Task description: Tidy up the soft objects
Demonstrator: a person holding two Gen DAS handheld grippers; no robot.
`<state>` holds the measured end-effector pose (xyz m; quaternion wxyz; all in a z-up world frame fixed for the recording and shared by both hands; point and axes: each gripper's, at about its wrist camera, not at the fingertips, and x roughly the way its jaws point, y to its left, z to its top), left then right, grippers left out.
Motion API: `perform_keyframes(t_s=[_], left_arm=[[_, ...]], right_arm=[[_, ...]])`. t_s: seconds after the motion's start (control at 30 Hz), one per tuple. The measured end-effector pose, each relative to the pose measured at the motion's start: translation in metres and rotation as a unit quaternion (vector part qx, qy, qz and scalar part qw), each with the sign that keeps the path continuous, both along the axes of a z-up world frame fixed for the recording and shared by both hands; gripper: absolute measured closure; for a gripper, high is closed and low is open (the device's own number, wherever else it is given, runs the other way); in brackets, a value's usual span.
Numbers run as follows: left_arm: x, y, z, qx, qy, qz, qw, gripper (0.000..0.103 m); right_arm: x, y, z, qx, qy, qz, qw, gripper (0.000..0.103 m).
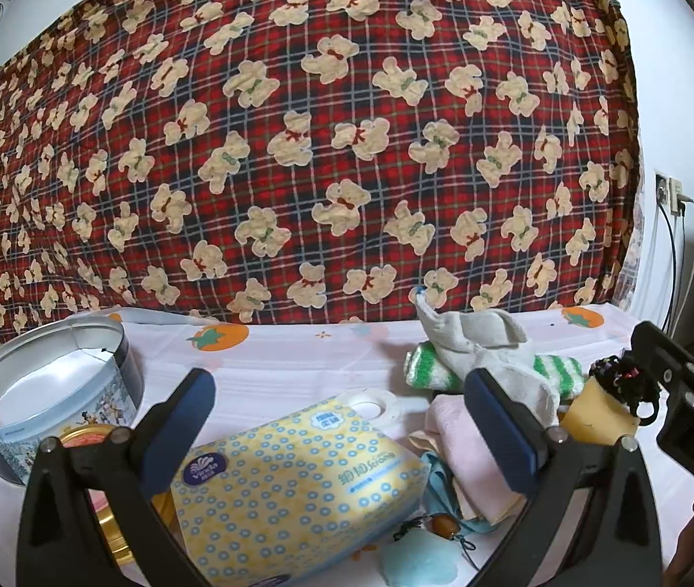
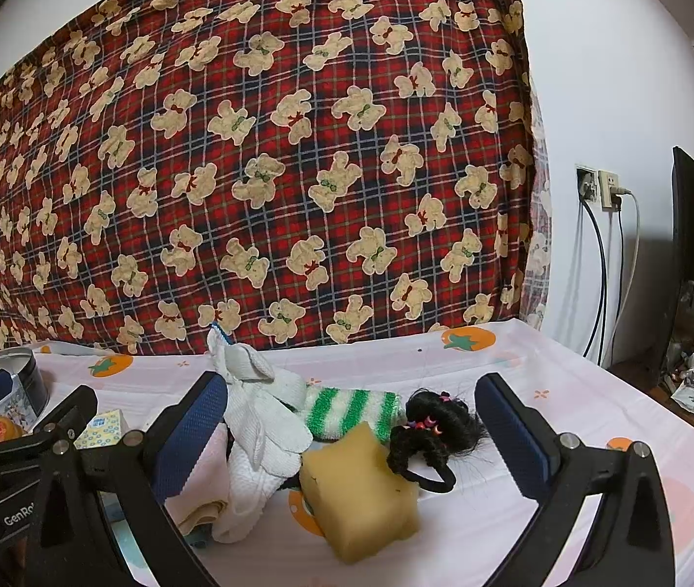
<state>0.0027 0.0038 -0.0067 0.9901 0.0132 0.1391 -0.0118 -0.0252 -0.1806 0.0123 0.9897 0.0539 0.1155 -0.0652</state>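
Black two-finger tongs with blue pads framed both views: the left gripper [image 1: 342, 420] stood wide apart over a yellow tissue pack printed with blue rings [image 1: 293, 484], and the right gripper [image 2: 351, 420] stood equally wide around a loose pile, neither holding anything. Behind them hung a large red plaid blanket patterned with cream bears [image 1: 298, 146] above a pale bedsheet printed with orange fruit [image 2: 567, 386]. At the left sat a round open metal tin [image 1: 53, 391]. The soft objects lay clustered on the sheet: a folded pink cloth [image 1: 464, 450], white knitted gloves [image 2: 258, 420] draped over a green-and-white striped fuzzy sock [image 2: 351, 411], a yellow sponge block [image 2: 361, 489] touching a black curly hair tie with coloured beads [image 2: 430, 440], and a small light-blue fluffy pad [image 1: 420, 557] nearest the left camera.
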Motion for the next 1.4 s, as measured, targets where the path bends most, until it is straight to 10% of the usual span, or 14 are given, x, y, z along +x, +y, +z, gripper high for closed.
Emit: perform_keyframes(t_s=[1.4], left_arm=[[0.0001,-0.0006,0.0015,-0.001,0.002,0.0,1.0,0.0]], right_arm=[[-0.003,-0.0021,0.0021,0.003,-0.005,-0.002,1.0,0.0]])
